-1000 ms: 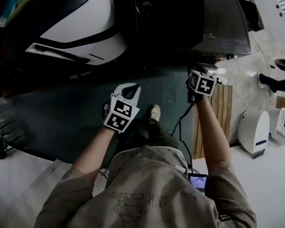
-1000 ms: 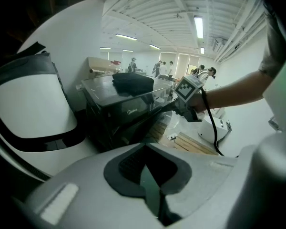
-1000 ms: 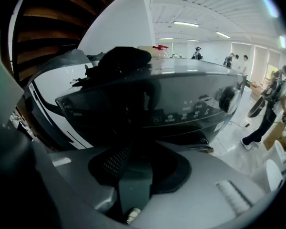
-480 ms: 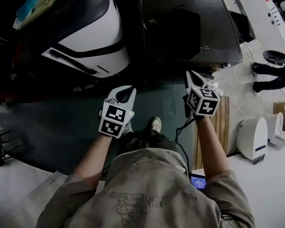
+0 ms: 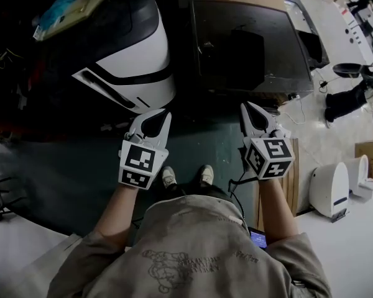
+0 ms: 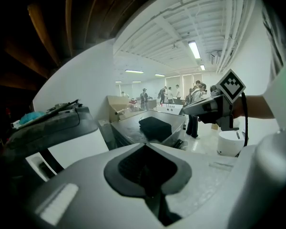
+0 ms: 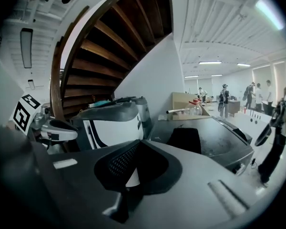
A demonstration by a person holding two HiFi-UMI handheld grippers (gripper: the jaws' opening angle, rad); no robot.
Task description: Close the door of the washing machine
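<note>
Left gripper [image 5: 160, 113] closed, empty; right gripper [image 5: 247, 109] just shut, empty; open dark-green floor [image 5: 199, 143] before dark-grey square-topped machine [image 5: 248, 42].

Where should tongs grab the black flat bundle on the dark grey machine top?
Probably its near edge, from the person's side, jaws above and below: the black flat bundle sits raised on the dark grey machine top, that edge facing the right tongs.

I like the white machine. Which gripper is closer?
Left. The left gripper hangs just before the white machine; the right gripper is off right, by the dark machine.
</note>
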